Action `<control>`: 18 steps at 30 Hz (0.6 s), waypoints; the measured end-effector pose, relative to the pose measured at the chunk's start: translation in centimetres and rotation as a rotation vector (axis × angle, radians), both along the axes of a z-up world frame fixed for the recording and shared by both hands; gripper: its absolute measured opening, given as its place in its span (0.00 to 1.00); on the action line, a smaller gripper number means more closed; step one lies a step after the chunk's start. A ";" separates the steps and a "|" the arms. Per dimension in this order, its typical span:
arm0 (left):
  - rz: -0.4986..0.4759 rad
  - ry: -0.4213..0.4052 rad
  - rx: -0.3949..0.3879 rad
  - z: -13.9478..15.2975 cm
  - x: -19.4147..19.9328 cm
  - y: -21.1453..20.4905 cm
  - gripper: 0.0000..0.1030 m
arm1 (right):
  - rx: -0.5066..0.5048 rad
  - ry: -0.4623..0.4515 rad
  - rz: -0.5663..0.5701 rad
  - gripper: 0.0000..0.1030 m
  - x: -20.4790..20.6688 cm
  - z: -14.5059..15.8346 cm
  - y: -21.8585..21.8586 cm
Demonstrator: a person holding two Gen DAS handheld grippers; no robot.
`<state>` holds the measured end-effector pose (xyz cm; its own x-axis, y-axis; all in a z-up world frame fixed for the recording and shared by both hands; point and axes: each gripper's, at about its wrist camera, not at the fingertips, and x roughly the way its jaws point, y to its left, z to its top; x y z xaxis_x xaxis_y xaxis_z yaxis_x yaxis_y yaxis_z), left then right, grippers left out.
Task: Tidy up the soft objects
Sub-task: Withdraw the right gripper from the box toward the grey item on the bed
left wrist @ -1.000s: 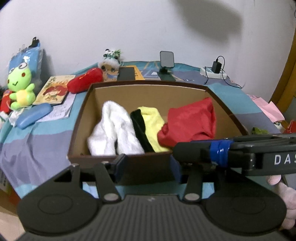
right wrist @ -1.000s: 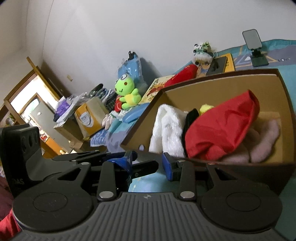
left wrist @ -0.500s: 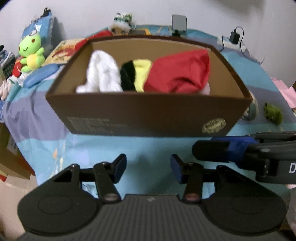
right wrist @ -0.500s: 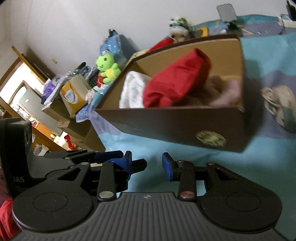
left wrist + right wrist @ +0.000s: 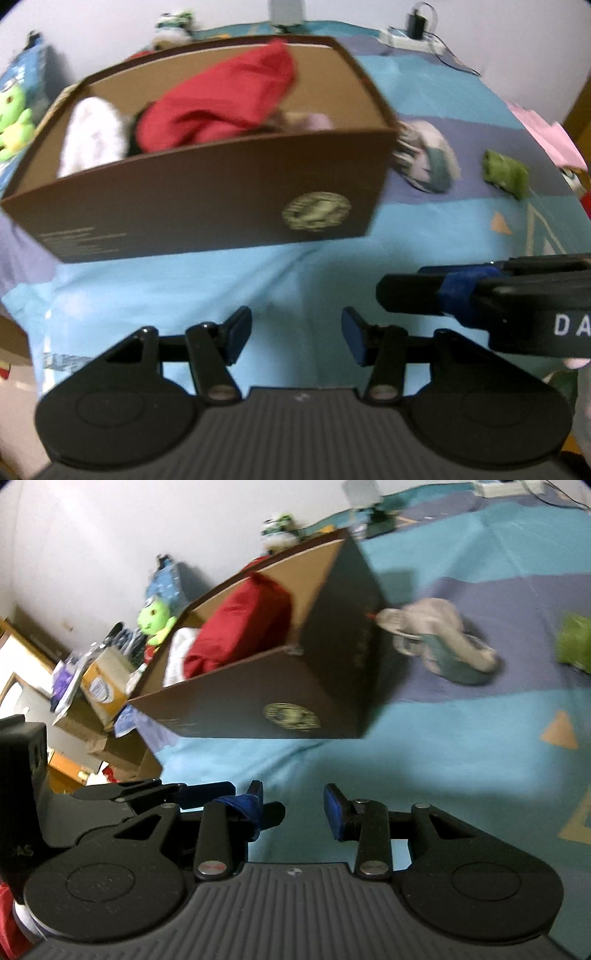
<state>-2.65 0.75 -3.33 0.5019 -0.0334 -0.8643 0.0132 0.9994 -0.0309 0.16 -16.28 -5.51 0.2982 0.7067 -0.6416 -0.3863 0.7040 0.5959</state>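
The brown cardboard box [image 5: 207,192] sits on the blue patterned bed cover [image 5: 258,280], and it already holds a bulky red cloth [image 5: 218,103] leaning across a white fluffy cloth [image 5: 92,136], with a pinkish soft piece [image 5: 314,122] tucked behind. Two soft things remain outside, to the right of the box: a grey-and-teal plush toy [image 5: 439,642] lying just beside the box's right-hand corner, its long axis running away from that corner toward the right, and a small green soft toy [image 5: 506,173] farther right, well apart from the box. Both lie ahead and to the right of the fingers, beyond the box's near wall, so the coming reach probably turns on swinging rightward past that corner. The right gripper [image 5: 293,808] looks the better placed, since the plush toy sits nearer the middle of its view. Its fingers stand partly apart with only bed cover between them, holding nothing. The left gripper [image 5: 295,336] is likewise empty, its fingers moderately spread over bare bed cover. Both grippers tilt downward toward the bed, side by side, the right one showing at the edge of the left wrist view.
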 end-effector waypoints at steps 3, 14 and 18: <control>-0.056 0.015 -0.013 -0.6 0.6 -2.3 0.50 | -0.014 0.015 -0.044 0.19 0.0 -0.8 -2.1; -0.253 -0.012 -0.036 -2.5 2.7 -10.9 0.54 | -0.052 0.055 -0.246 0.19 1.8 -3.1 -10.3; -0.247 -0.055 -0.023 -2.9 4.4 -12.3 0.54 | -0.026 0.036 -0.281 0.20 3.7 -2.6 -11.8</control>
<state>1.73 -11.56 -6.26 0.5228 -0.1802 -0.8332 0.2591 0.9648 -0.0461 3.89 -28.06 -8.10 0.4565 0.5830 -0.6721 -0.1531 0.7956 0.5862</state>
